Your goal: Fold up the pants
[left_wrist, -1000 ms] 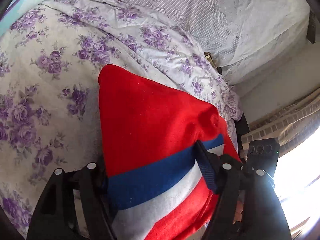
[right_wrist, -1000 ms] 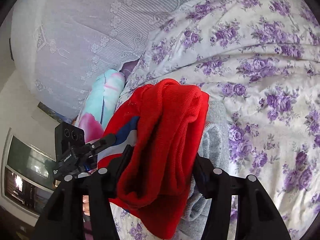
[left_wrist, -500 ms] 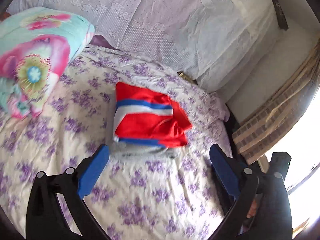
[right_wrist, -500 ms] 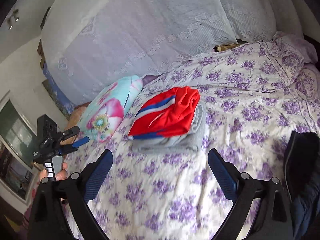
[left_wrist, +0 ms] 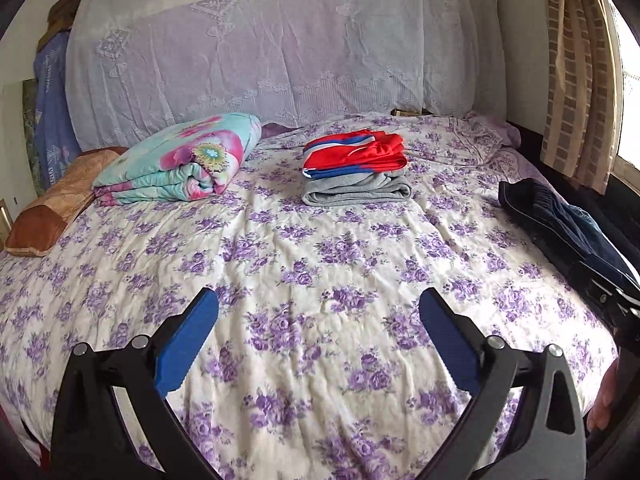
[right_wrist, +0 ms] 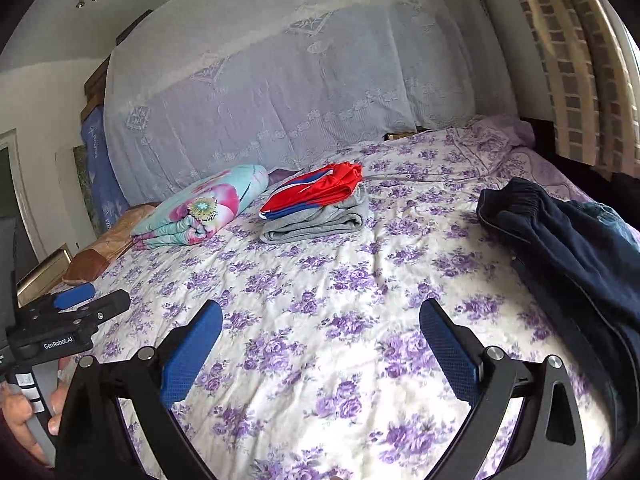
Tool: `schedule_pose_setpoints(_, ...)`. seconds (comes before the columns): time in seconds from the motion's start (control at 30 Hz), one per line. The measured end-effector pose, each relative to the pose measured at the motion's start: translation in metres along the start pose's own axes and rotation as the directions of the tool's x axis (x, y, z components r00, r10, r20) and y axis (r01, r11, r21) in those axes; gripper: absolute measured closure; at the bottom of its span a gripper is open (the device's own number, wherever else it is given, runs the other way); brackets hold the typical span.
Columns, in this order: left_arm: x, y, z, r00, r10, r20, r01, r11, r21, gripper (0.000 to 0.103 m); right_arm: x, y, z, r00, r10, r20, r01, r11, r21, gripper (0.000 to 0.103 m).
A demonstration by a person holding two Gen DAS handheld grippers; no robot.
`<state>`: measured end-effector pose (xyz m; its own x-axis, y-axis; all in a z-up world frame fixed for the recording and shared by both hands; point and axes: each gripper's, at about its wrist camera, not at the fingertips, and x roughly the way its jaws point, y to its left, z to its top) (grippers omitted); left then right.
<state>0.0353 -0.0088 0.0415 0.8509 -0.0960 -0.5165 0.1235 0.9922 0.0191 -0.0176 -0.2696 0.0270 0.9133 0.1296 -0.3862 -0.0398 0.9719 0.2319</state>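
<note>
Folded red pants with blue and white stripes (left_wrist: 354,153) lie on top of folded grey pants (left_wrist: 358,189) far back on the bed; the stack also shows in the right wrist view, red (right_wrist: 316,194) over grey (right_wrist: 320,222). Unfolded dark navy pants (left_wrist: 560,224) lie at the bed's right edge, large in the right wrist view (right_wrist: 572,248). My left gripper (left_wrist: 318,318) is open and empty above the near bedspread. My right gripper (right_wrist: 320,330) is open and empty too. The left gripper shows at the left of the right wrist view (right_wrist: 86,300).
The bed has a purple-flowered sheet (left_wrist: 320,264). A rolled turquoise floral quilt (left_wrist: 180,160) and a brown pillow (left_wrist: 52,208) lie at the back left. A lace-covered headboard (left_wrist: 280,48) stands behind. Curtains (left_wrist: 580,80) hang at the right by the window.
Both grippers let go of the red pants, opened and pulled far back toward the bed's near edge. The red pants now rest on the grey stack.
</note>
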Motion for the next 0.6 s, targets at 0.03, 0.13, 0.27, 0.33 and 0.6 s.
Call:
schedule_pose_setpoints(0.03,-0.003,0.003,-0.007,1.000,0.008,0.004,-0.008,1.000,-0.024,0.005,-0.001,0.004,-0.008,1.000,-0.027,0.010,0.027,1.000,-0.013,0.004)
schedule_pose_setpoints(0.13,-0.007,0.008,-0.022,0.999,0.053,0.008,-0.052,0.997,-0.061,0.005,0.001,0.016,-0.025,0.997,-0.071,0.012,0.071,0.994,-0.085,0.004)
schedule_pose_setpoints(0.27,-0.004,0.008,-0.035,0.994,0.110,0.001,-0.110,0.993,-0.034,0.005,0.001,0.023,-0.037,0.998,-0.068,-0.008,0.067,0.993,-0.099,0.004)
schedule_pose_setpoints(0.33,-0.002,0.010,-0.042,0.994,0.113,-0.011,-0.113,0.993,-0.038,0.005,0.000,0.021,-0.045,0.997,-0.073,-0.007,0.072,0.994,-0.079,0.004)
schedule_pose_setpoints(0.6,0.005,0.007,-0.059,0.989,0.146,-0.031,-0.147,0.989,-0.011,0.005,0.010,0.029,-0.068,0.994,-0.097,-0.054,0.089,0.988,-0.125,0.004)
